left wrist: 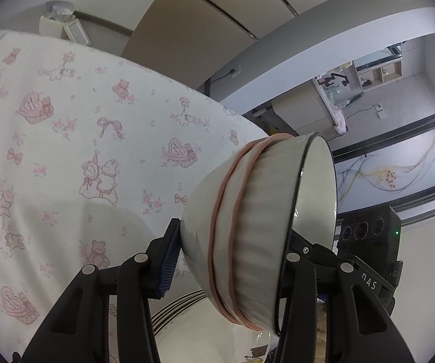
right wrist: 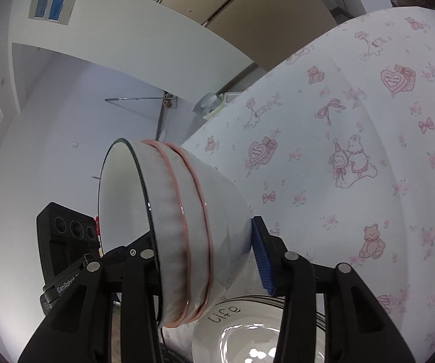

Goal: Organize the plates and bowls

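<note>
Below the left tongs (left wrist: 232, 260), a striped plate (left wrist: 193, 326) is cut off by the picture's lower edge and partly hidden behind the held bowl (left wrist: 256, 220). The inner finger's pad hides inside that bowl. Under the right tongs (right wrist: 205, 260), a dish lettered "Life" (right wrist: 235, 332) is likewise cropped; its remaining print is unreadable.

The table (left wrist: 66, 151) lies bare across its cloth — open room for a claw. Near its far edge stands a small box (left wrist: 52, 24). Below each held bowl (left wrist: 247, 227) sits a plate (right wrist: 247, 332) — close underneath.
</note>
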The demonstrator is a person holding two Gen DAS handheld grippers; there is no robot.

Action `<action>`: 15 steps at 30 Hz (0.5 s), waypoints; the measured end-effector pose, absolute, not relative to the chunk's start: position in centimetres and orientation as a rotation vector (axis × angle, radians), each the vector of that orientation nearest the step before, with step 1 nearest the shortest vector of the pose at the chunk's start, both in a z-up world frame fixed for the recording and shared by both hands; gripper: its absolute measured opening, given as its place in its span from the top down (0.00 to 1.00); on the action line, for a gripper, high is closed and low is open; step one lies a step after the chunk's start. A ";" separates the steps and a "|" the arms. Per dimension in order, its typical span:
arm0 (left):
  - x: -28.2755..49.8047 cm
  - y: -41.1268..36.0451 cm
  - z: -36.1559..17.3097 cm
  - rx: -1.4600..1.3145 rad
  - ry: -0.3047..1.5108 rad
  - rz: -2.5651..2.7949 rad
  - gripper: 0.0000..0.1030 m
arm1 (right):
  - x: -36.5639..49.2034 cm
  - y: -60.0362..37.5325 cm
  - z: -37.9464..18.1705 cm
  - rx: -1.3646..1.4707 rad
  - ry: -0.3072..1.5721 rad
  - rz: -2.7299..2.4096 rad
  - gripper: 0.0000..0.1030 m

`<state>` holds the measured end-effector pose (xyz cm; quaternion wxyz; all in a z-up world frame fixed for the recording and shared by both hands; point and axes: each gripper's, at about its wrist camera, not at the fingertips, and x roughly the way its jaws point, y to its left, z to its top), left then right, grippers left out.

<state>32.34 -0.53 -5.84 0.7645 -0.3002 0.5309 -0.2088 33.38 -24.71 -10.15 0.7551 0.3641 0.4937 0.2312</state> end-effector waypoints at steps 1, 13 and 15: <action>32.1 -0.5 -5.5 -0.648 1.146 -0.451 0.53 | 33.3 -24.8 -10.2 0.800 1.073 0.508 0.60; 29.2 -0.3 -0.5 -0.634 1.035 -0.476 0.53 | 30.6 -25.1 -6.0 0.784 0.972 0.542 0.60; 28.7 0.0 -0.2 -0.670 1.037 -0.462 0.53 | 30.2 -25.0 -5.4 0.776 0.965 0.537 0.60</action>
